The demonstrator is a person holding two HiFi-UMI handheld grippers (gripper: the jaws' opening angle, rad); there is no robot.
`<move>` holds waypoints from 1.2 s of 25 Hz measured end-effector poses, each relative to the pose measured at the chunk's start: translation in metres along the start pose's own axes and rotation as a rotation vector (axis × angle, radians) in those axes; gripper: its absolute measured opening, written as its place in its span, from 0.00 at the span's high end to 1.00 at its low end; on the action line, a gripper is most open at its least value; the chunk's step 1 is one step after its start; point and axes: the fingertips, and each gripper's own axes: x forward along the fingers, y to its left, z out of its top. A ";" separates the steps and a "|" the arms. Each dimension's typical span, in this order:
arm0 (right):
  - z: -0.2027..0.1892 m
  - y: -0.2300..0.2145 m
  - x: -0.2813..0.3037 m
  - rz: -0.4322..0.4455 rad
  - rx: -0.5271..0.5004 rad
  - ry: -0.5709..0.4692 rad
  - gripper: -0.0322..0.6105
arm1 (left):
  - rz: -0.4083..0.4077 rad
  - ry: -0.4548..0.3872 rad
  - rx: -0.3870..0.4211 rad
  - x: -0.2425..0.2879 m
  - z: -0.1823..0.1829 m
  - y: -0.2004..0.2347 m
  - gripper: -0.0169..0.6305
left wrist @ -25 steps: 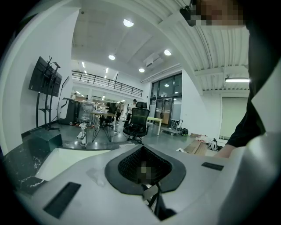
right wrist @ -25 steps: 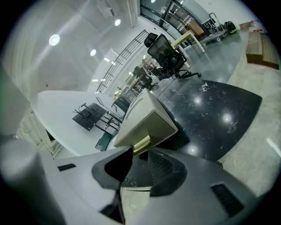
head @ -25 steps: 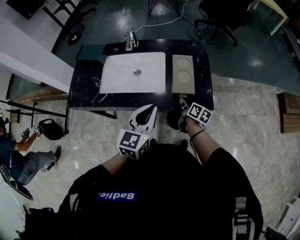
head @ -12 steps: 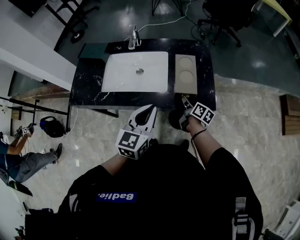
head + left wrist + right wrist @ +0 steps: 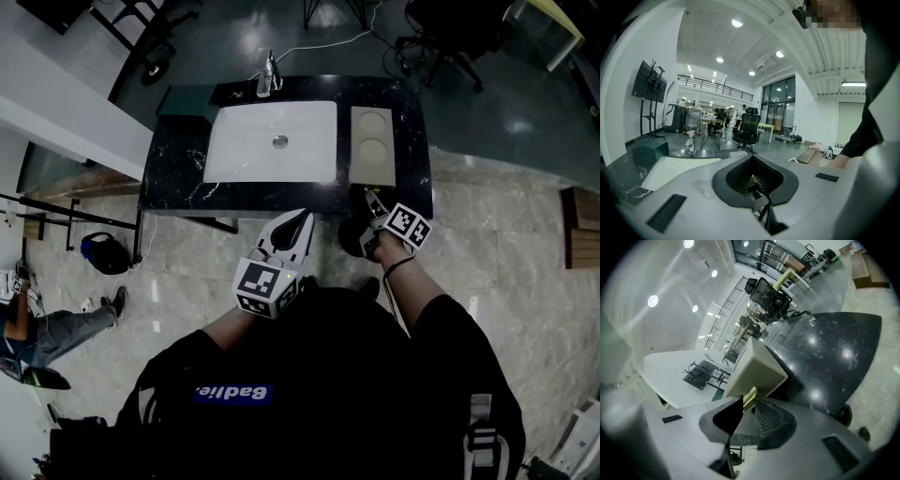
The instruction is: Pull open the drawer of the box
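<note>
Evidently the pull has not begun. In the right gripper view the drawer front (image 5: 753, 377) sits flush inside the frame of the beige box (image 5: 761, 351), with no gap showing round it. The box stands at the right end of the dark worktop (image 5: 178, 178), just beside the white sink basin (image 5: 244, 155), its front close to the near edge.

The small pale drawer pull (image 5: 751, 393) lies between the tips of the right tongs (image 5: 747, 401), whose jaws stand close on either side of it and seem to pinch it. So the grasp looks made, and the whole draw towards the person is left to do.

The left tongs (image 5: 752, 161) are closed on nothing and hang off the worktop over the floor (image 5: 487, 234), near the person's body and well apart from the box.

For room, the drawer would come out past the worktop's front edge into open air. Only the person's own body stands behind the right tongs, so the arm must fold back. The basin is to the side, out of the pull line. Nobody holds the box, so it may slide forward with the drawer.
</note>
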 end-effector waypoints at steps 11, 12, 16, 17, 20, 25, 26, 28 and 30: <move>-0.008 -0.001 -0.008 0.001 0.002 -0.001 0.83 | -0.012 -0.003 0.008 0.000 0.000 -0.002 0.99; -0.009 -0.001 -0.009 0.001 0.002 0.001 0.83 | -0.015 -0.004 0.008 0.001 0.000 -0.003 0.99; -0.013 0.000 -0.013 0.000 0.002 0.002 0.83 | -0.024 -0.004 0.010 0.003 0.000 -0.006 0.99; -0.014 0.000 -0.014 0.000 0.003 0.003 0.83 | -0.026 -0.004 0.009 0.003 0.000 -0.007 0.99; -0.019 -0.001 -0.018 0.001 0.006 0.006 0.83 | -0.037 -0.006 0.010 0.004 -0.001 -0.010 0.99; -0.026 0.001 -0.027 -0.004 0.002 0.012 0.83 | -0.049 -0.010 0.012 0.001 0.002 -0.014 0.99; -0.027 0.001 -0.029 -0.005 0.001 0.013 0.83 | -0.052 -0.012 0.014 0.001 0.003 -0.015 0.99; -0.030 0.001 -0.032 -0.006 -0.001 0.016 0.83 | -0.057 -0.014 0.016 0.000 0.003 -0.017 0.99; -0.033 0.001 -0.035 -0.007 -0.004 0.018 0.83 | -0.061 -0.016 0.019 -0.002 0.002 -0.019 0.99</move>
